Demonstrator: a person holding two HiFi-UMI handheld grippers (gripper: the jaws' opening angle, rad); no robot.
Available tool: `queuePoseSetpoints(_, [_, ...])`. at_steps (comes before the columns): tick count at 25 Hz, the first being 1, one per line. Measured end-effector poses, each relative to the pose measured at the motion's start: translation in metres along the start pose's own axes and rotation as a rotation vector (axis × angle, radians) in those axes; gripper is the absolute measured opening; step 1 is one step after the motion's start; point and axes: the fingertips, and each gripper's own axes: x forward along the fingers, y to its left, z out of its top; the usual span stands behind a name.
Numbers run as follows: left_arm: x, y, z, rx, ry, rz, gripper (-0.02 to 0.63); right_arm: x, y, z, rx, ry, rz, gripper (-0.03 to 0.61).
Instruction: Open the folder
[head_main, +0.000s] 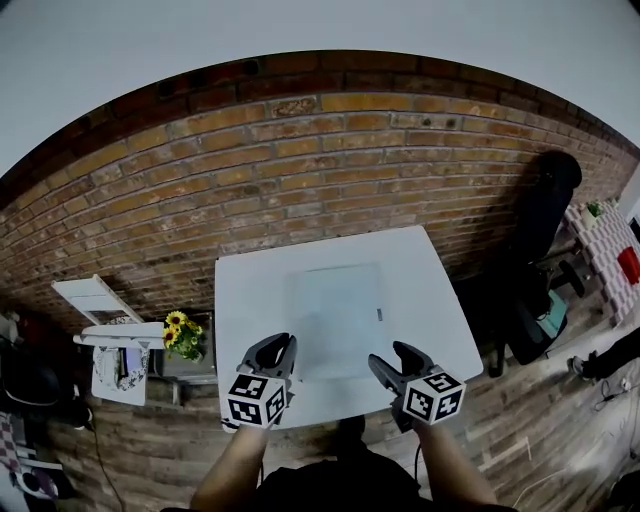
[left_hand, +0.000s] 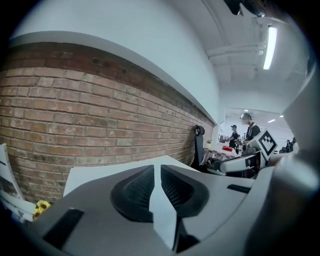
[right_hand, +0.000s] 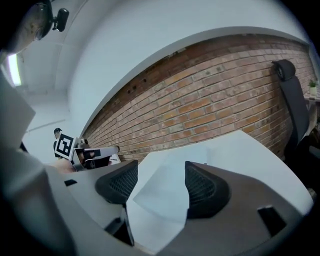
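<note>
A pale, translucent folder (head_main: 338, 320) lies flat and closed in the middle of the white table (head_main: 440, 300), with a small dark mark at its right edge. Both grippers hover over the table's near edge, apart from the folder. My left gripper (head_main: 272, 350) is near the folder's lower left corner; in the left gripper view its jaws (left_hand: 157, 169) stand together, shut on nothing. My right gripper (head_main: 395, 357) is near the lower right corner. In the right gripper view it (right_hand: 161, 175) stands open, and the folder (right_hand: 165, 192) shows beyond the gap, untouched.
A brick wall (head_main: 300, 170) runs behind the table. A black office chair (head_main: 540, 250) stands to the right. To the left are a bunch of sunflowers (head_main: 183, 335) and a white rack (head_main: 98, 300). People (left_hand: 247, 132) stand far off in the left gripper view.
</note>
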Motion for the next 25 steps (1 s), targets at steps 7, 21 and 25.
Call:
queuePoseSetpoints(7, [0.044, 0.01, 0.015, 0.015, 0.022, 0.031, 0.081, 0.047, -0.039, 0.011, -0.026, 0.094, 0.055, 0.317])
queuePoseSetpoints(21, [0.053, -0.004, -0.072, 0.084, 0.213, -0.194, 0.304, 0.061, -0.06, -0.067, 0.111, 0.302, -0.067, 0.449])
queuePoseSetpoints(25, [0.053, -0.022, -0.101, 0.136, 0.294, -0.219, 0.365, 0.062, -0.065, -0.081, 0.175, 0.329, -0.056, 0.448])
